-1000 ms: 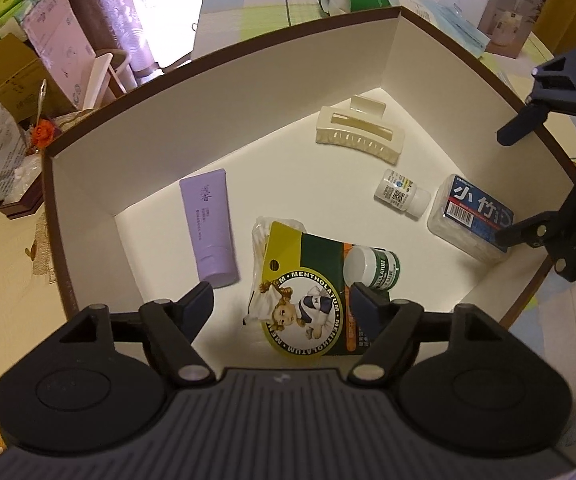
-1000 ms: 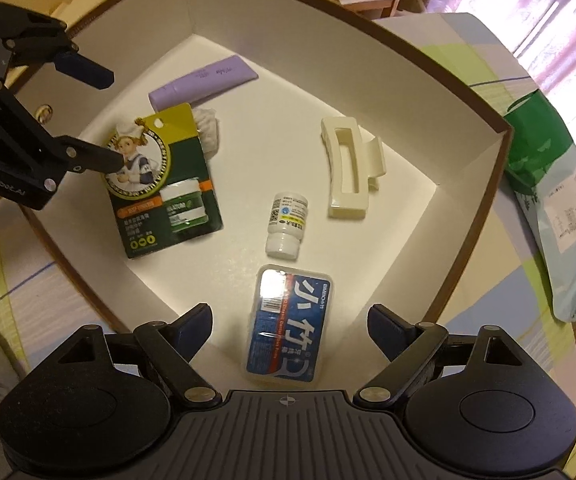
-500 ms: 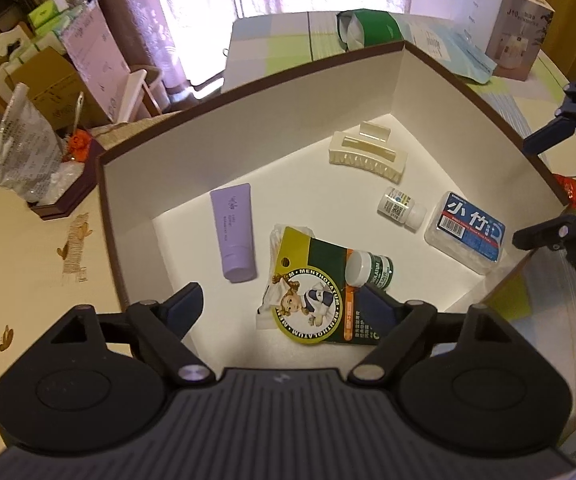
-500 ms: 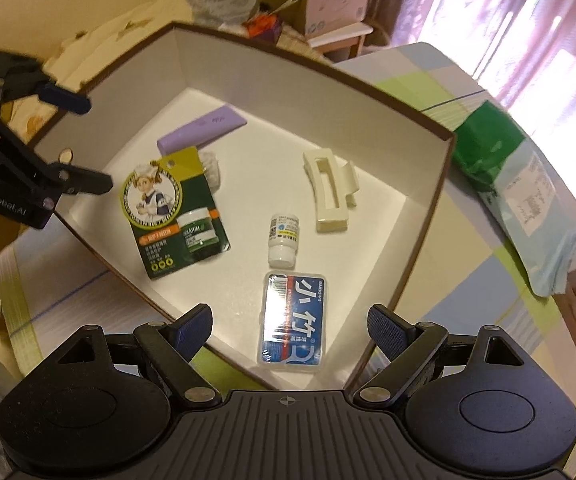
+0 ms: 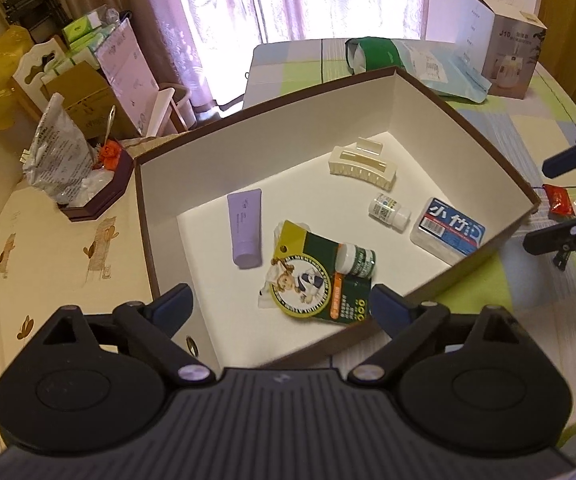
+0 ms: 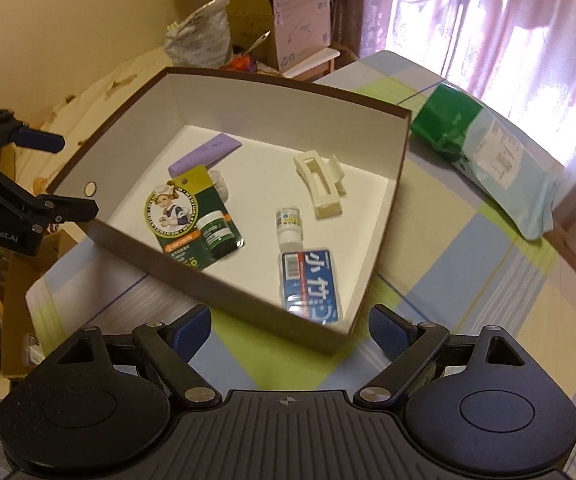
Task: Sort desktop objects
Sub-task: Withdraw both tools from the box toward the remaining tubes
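We hold the left gripper (image 5: pixel 279 303) and right gripper (image 6: pixel 289 326) spread wide and empty, above the near edge of the brown, white-lined cardboard box (image 5: pixel 463 128). Inside lie the lilac squeeze tube (image 5: pixel 244 227), green carded balm jar (image 5: pixel 323 276), cream hair claw (image 5: pixel 361 165), small white bottle (image 5: pixel 389 211) and blue-labelled clear case (image 5: pixel 447 231): the sorted look. Any further pick, we judge, wants a straight descent clear of the walls. Against a second ago, both grippers sit higher and farther back; the contents lie unmoved.

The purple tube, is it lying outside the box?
No, the purple tube lies flat on the white floor inside the box.
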Demonstrator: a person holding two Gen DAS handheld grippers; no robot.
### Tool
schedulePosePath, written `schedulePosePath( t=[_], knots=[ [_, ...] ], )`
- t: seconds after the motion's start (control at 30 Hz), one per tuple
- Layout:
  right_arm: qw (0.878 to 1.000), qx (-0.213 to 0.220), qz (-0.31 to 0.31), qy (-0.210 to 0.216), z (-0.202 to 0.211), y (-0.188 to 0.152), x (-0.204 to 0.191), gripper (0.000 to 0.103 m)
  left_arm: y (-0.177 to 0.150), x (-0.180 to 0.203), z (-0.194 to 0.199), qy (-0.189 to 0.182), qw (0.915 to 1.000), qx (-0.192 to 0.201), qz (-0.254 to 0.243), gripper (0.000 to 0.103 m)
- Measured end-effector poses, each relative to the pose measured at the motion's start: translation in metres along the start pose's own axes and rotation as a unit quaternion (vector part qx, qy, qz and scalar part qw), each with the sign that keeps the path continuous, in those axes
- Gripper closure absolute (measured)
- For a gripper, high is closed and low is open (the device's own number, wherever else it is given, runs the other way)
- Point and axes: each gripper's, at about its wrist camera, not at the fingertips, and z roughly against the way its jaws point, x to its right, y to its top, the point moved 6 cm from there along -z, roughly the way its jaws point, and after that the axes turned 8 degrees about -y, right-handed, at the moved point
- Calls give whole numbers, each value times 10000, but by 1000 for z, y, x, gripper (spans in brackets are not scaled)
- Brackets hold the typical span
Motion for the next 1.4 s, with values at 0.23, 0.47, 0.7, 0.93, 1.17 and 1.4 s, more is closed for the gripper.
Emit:
schedulePosePath(
  t=[0.23,0.47,0.7,0.93,1.17,1.4],
  knots=[
    [9996,224,-176,59,25,-29,7,0,-14,24,12,53,10000,2,38,10],
    [9987,280,-430,52,42,-61,20,0,-27,53,20,57,9999,-18,113,10],
    [9958,319,-853,-97,56,-93,43,0,-40,80,25,63,9998,-56,192,9],
    [9881,308,-1470,-322,67,-132,78,0,-51,110,20,-111,9997,-43,234,10],
    [9753,283,-2106,-602,76,-172,115,0,-52,146,2,-424,9991,-59,54,10],
    [9593,219,-2700,-804,76,-210,148,0,-44,187,-18,-859,9957,-26,-341,12]
  ],
)
